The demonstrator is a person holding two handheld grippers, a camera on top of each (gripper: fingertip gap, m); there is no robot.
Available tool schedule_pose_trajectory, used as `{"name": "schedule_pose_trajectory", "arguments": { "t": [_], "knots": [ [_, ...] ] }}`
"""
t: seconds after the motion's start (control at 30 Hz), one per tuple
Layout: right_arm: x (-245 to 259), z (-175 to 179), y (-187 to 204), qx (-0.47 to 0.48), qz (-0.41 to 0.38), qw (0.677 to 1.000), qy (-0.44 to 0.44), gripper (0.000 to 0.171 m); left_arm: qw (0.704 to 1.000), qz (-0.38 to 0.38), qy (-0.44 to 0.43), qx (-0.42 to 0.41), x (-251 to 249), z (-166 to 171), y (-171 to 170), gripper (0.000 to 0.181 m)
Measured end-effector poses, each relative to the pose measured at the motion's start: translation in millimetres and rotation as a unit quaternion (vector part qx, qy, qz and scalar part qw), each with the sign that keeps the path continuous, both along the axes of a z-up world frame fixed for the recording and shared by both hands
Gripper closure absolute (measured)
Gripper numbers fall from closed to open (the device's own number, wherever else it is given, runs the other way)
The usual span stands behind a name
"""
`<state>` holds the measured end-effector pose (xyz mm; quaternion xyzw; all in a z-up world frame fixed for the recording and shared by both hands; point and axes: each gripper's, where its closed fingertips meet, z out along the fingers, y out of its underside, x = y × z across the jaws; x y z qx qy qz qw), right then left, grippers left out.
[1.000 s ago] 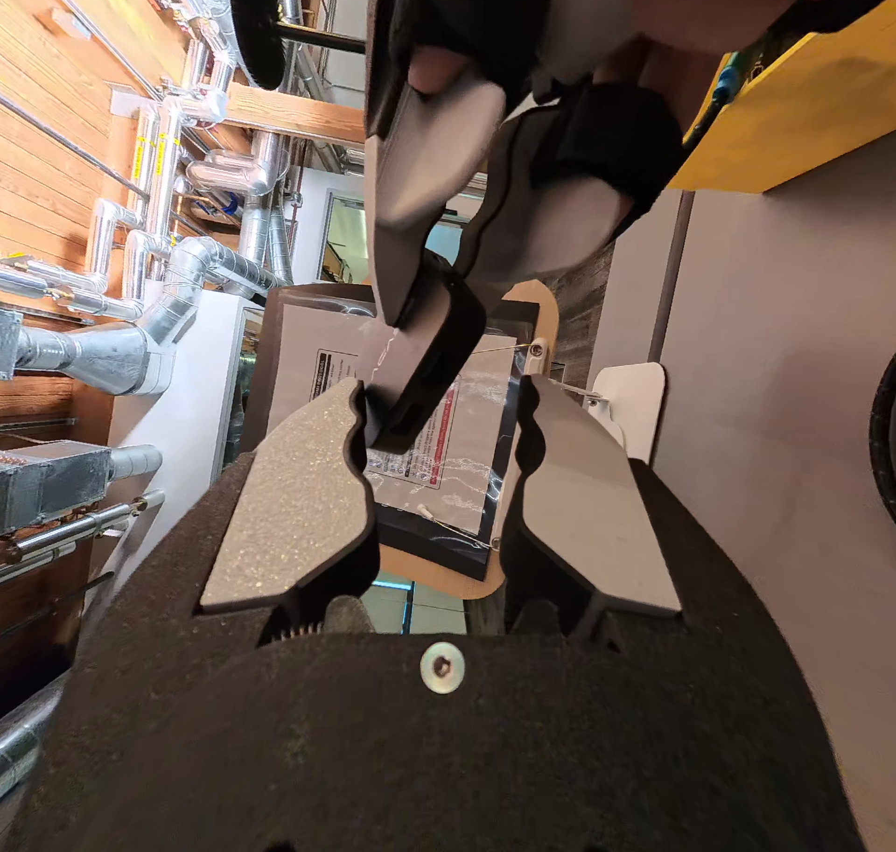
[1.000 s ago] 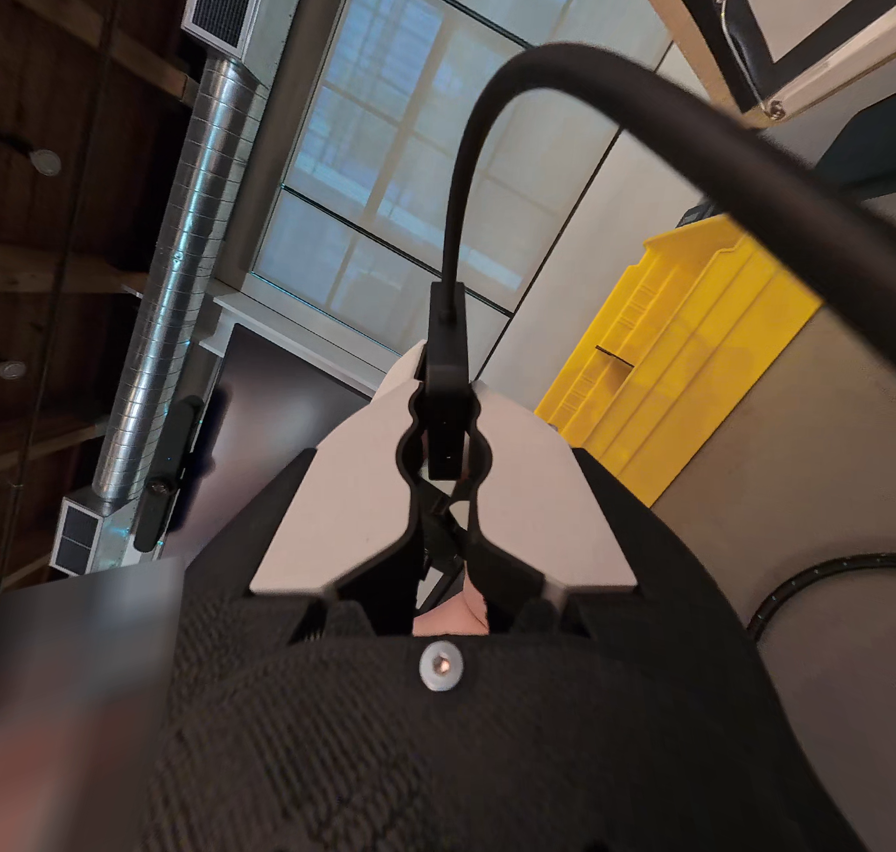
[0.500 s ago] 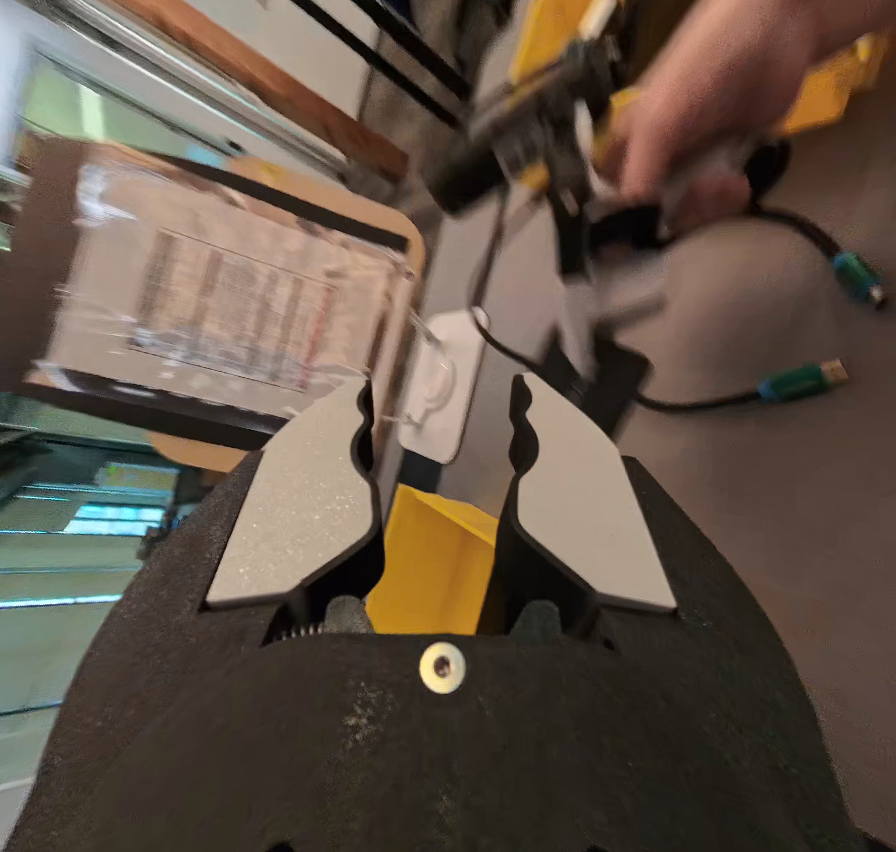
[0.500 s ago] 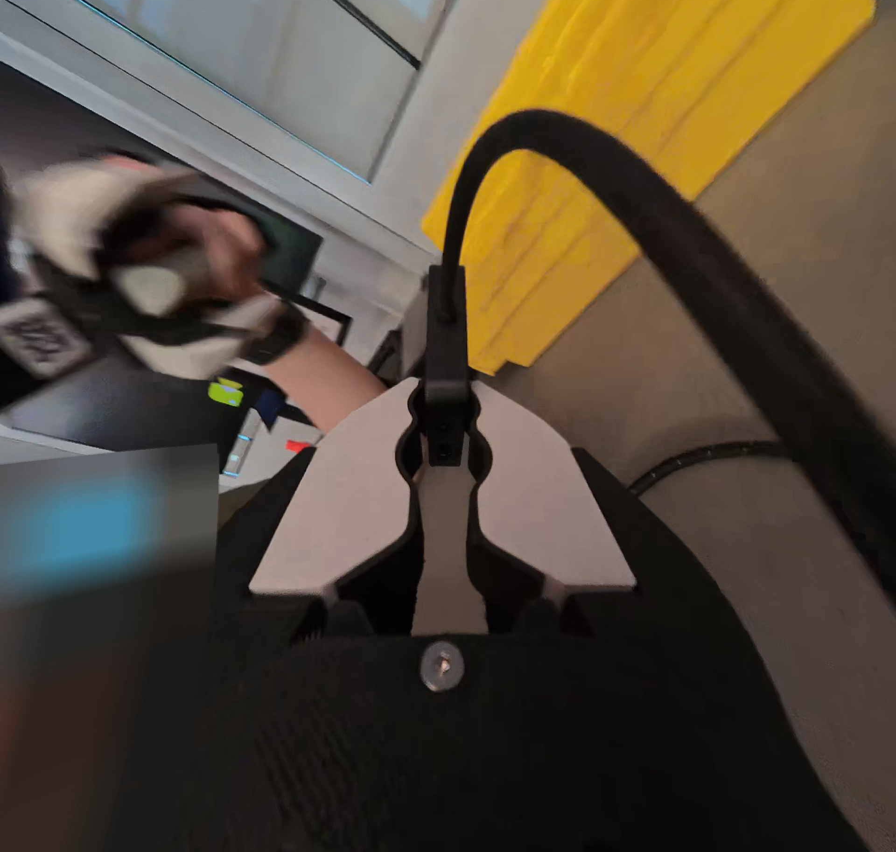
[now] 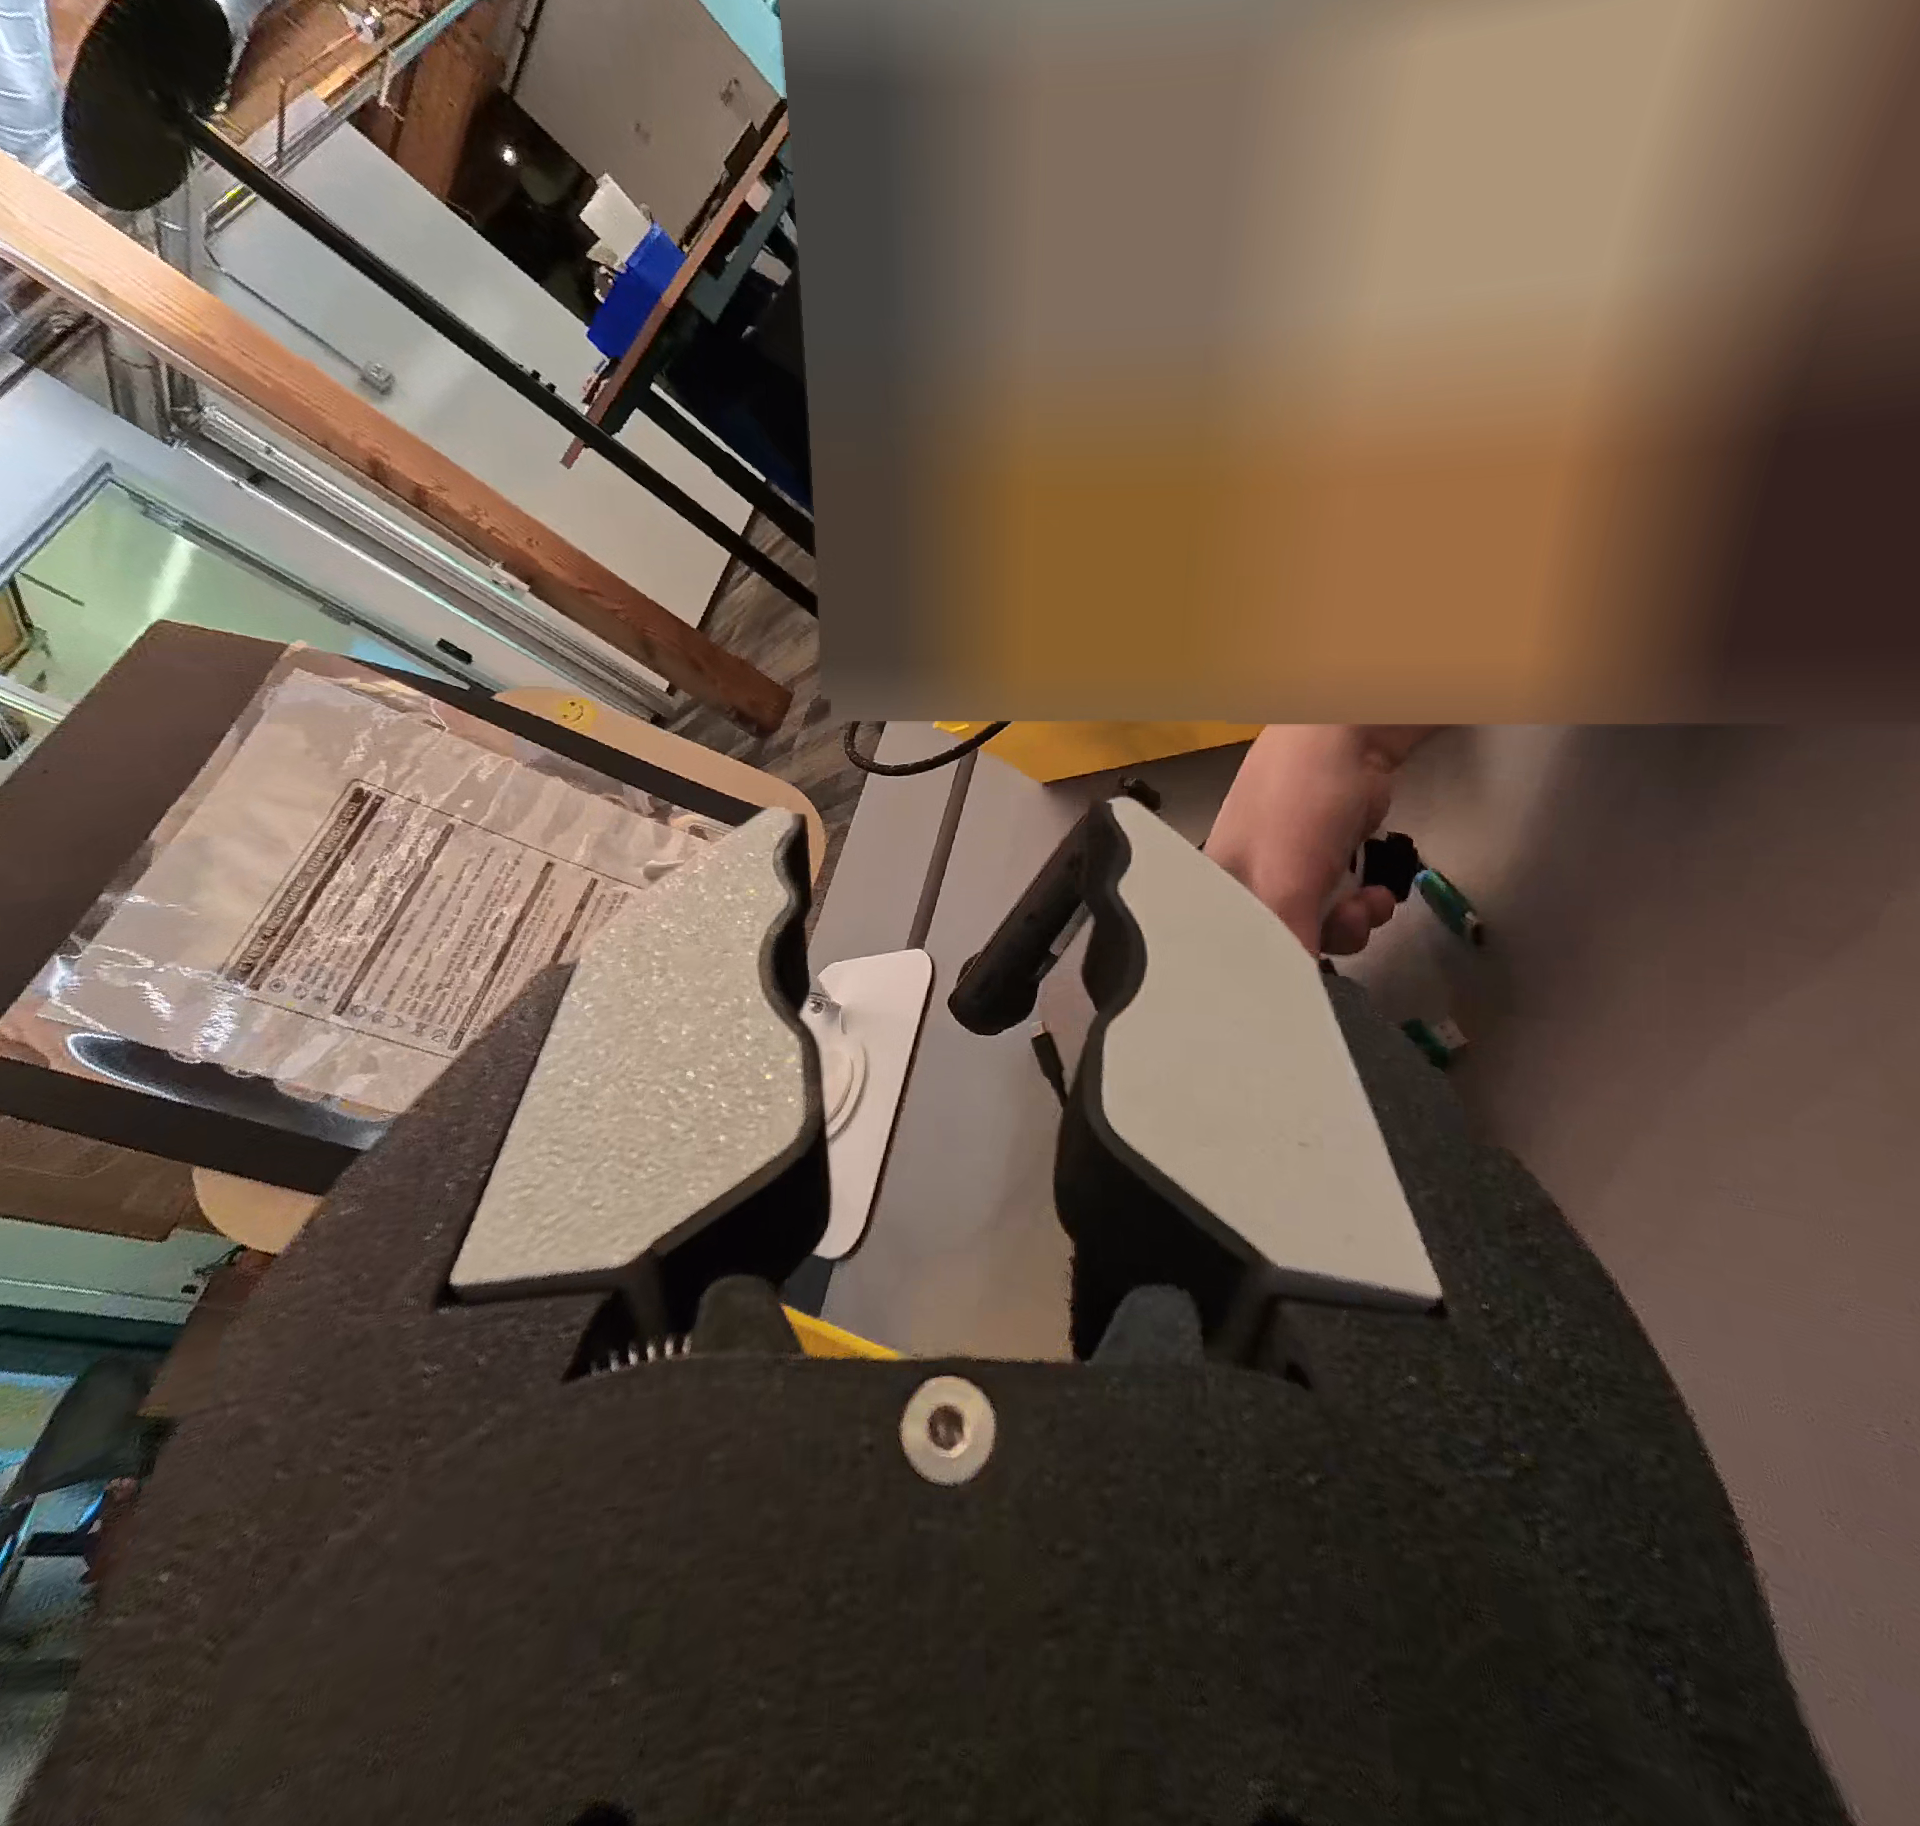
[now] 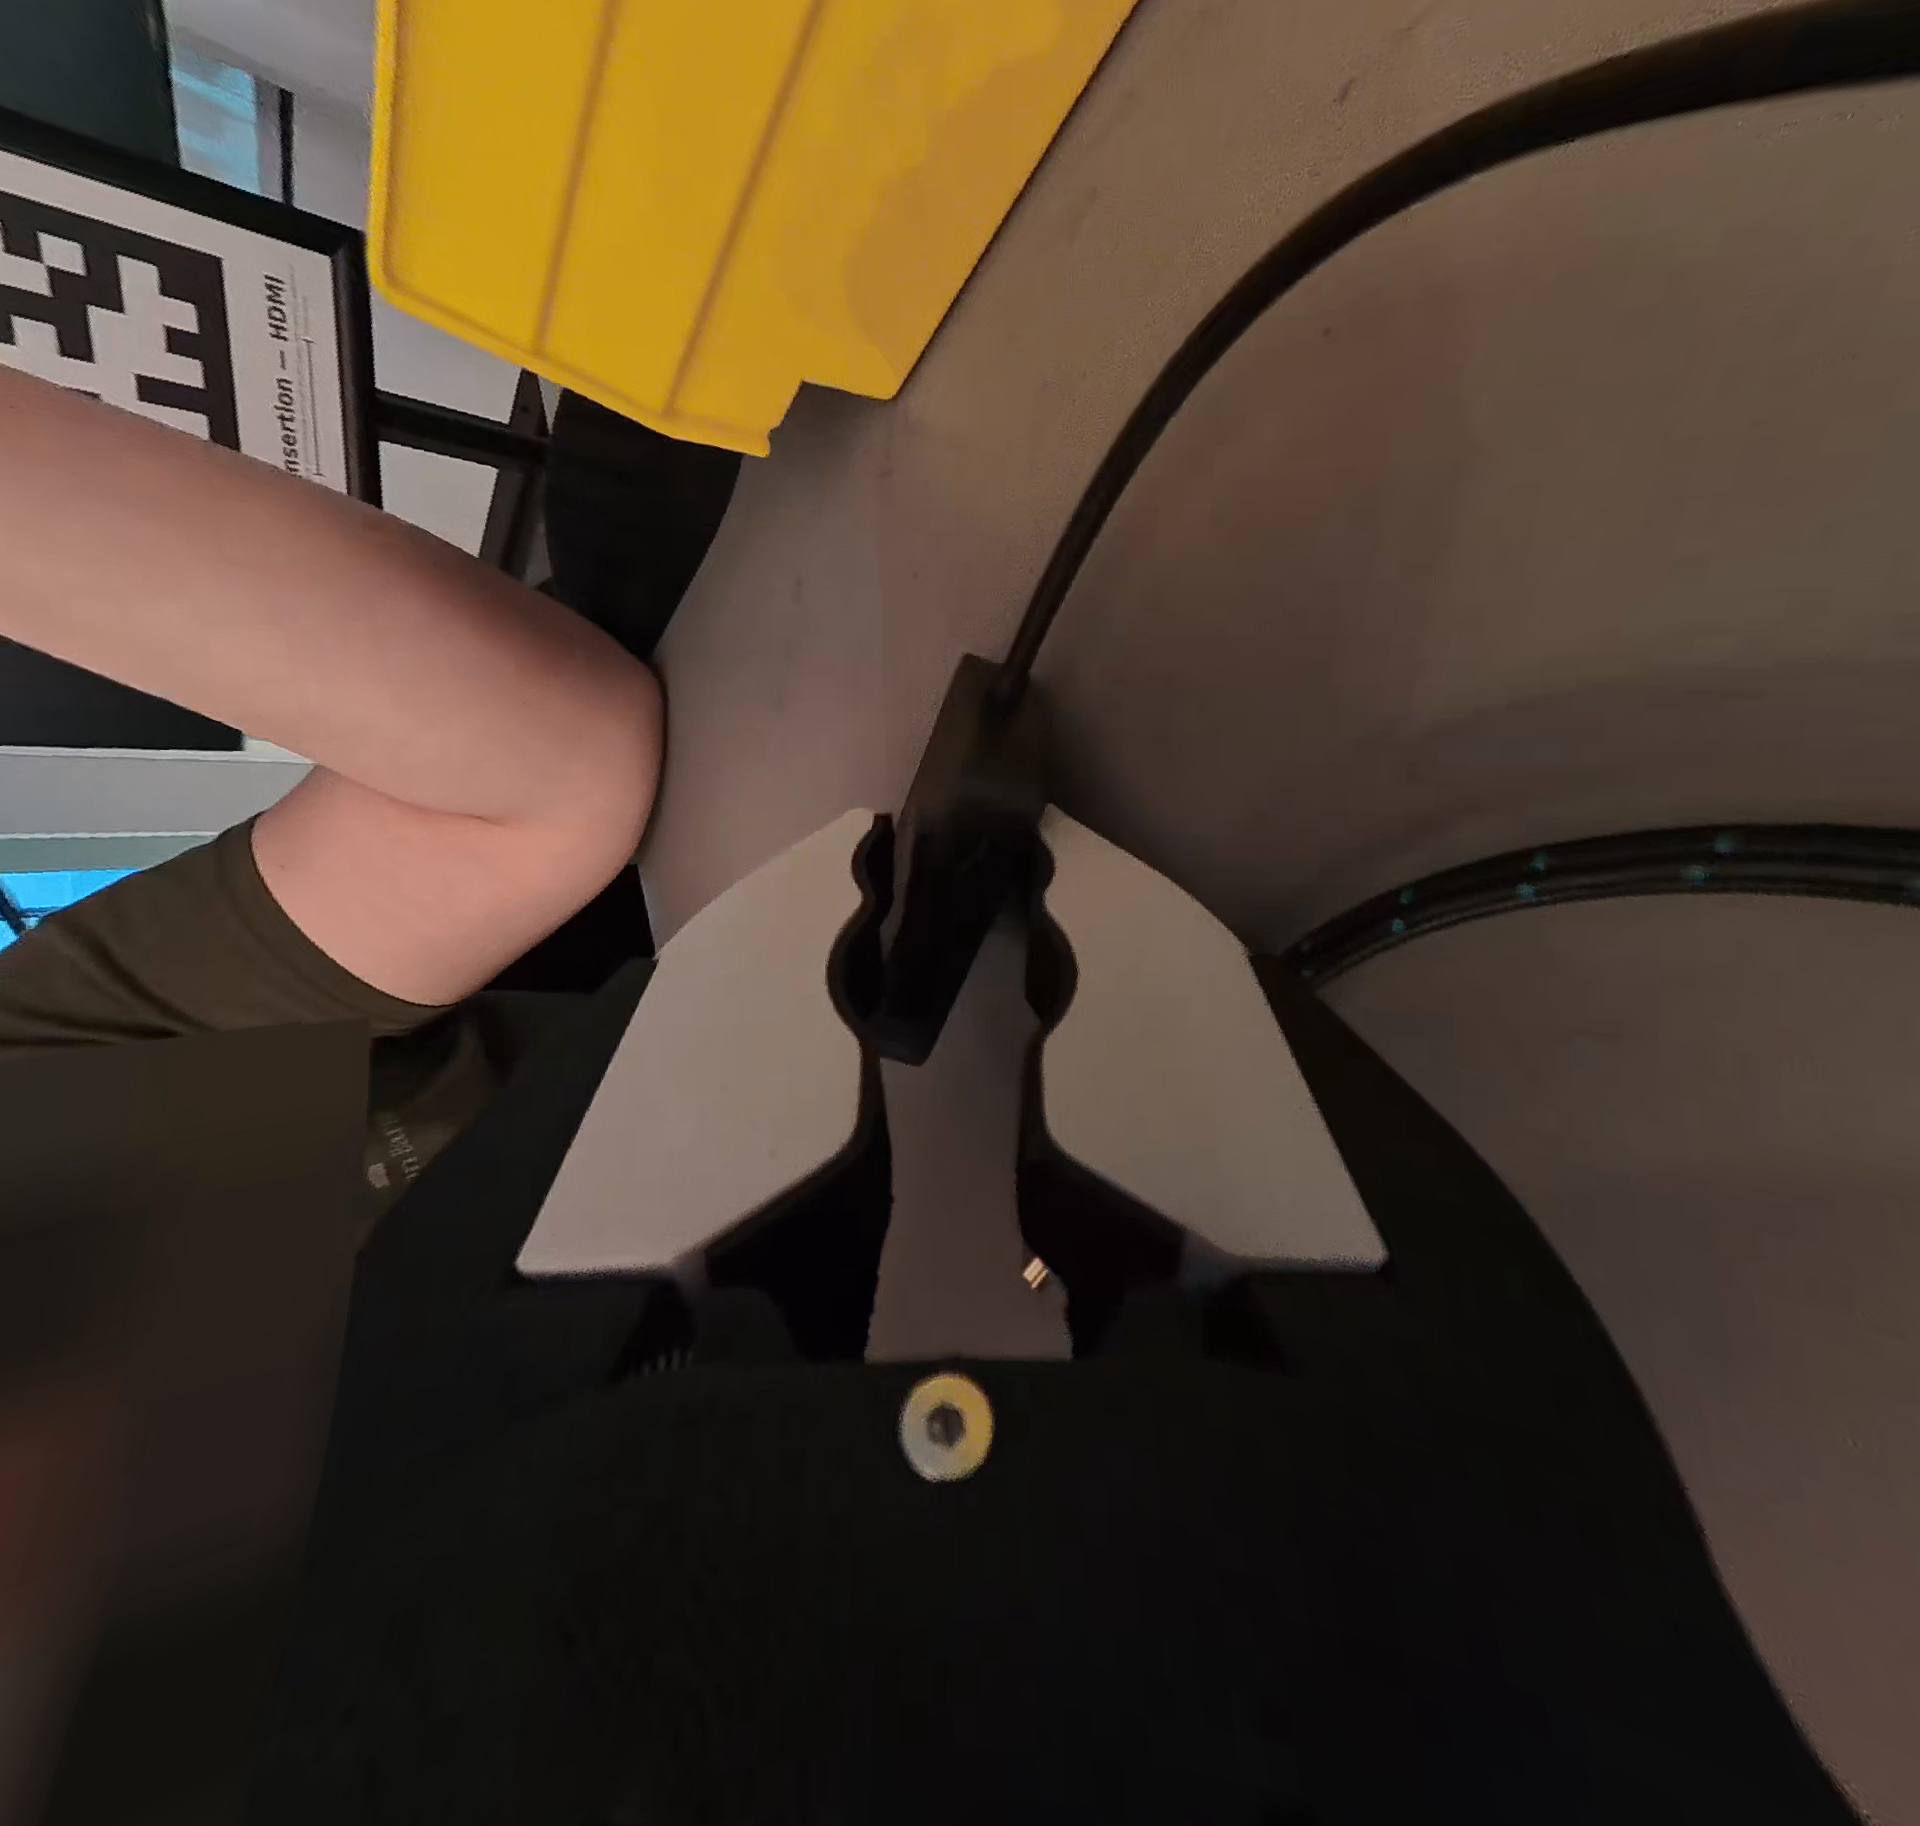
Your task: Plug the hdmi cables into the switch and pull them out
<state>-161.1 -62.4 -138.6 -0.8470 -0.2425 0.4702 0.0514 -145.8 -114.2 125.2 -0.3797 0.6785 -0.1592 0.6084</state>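
Right gripper (image 6: 956,903): fingers pinch the black HDMI plug (image 6: 951,872) near their tips, with a slim gap on the plug's left side
HDMI plug: long axis runs roughly along the fingers, leaning a little to the right; its cable end points away from the camera and its connector end points back between the fingers
HDMI cable (image 6: 1299,249): thick and black, leaves the plug's far end and arcs up to the right over the grey desk (image 6: 1507,581)
Second cable (image 6: 1662,867): black with small blue flecks, curves across the desk on the right, apart from the plug
Yellow bin (image 6: 675,145): on the desk beyond the plug, toward the desk's far-left edge
Left gripper (image 5: 945,903): fingers spread wide, holding nothing
Black device (image 5: 1023,945): elongated, tilted, seen just beyond the left gripper's right finger; whether it is the switch is unclear
White plate (image 5: 878,1059): flat on the desk by its left edge, showing in the gap between the left fingers
Green-tipped connectors (image 5: 1446,901): on the desk to the right, beside a person's hand (image 5: 1299,841)
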Motion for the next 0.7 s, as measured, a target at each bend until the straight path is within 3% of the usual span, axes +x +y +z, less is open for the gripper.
{"name": "schedule_pose_trajectory", "arguments": {
  "t": [0.1, 0.27, 0.4, 0.53, 0.6, 0.7],
  "knots": [
    [11.5, -6.7, 1.0, 0.024, 0.009, 0.998, -0.056, 0.131, 1.0, 0.007, 0.009, 0.002, -1.1, -3.6, 3.0, 0.13],
    [28.7, -4.6, -2.5, 0.055, 0.039, 0.991, -0.118, 0.128, 1.0, 0.021, 0.022, -0.002, 1.9, -8.3, 7.4, 0.13],
    [51.5, 10.1, 4.4, 0.14, 0.059, 0.973, -0.176, 0.13, 0.999, 0.034, 0.039, -0.002, 4.0, -14.3, 11.1, 0.129],
    [61.9, 40.5, -17.2, 0.209, 0.162, 0.953, -0.148, 0.133, 0.998, 0.036, 0.042, -0.003, 5.3, -16.2, 14.4, 0.129],
    [71.8, 44.8, -45.6, 0.242, 0.265, 0.924, -0.135, 0.132, 0.998, 0.041, 0.045, -0.003, 4.6, -17.2, 16.1, 0.129],
    [103.3, 20.3, -73.6, 0.317, 0.413, 0.831, -0.197, 0.129, 0.998, 0.047, 0.044, 0.0, 1.2, -16.3, 17.8, 0.129]
  ]
}}
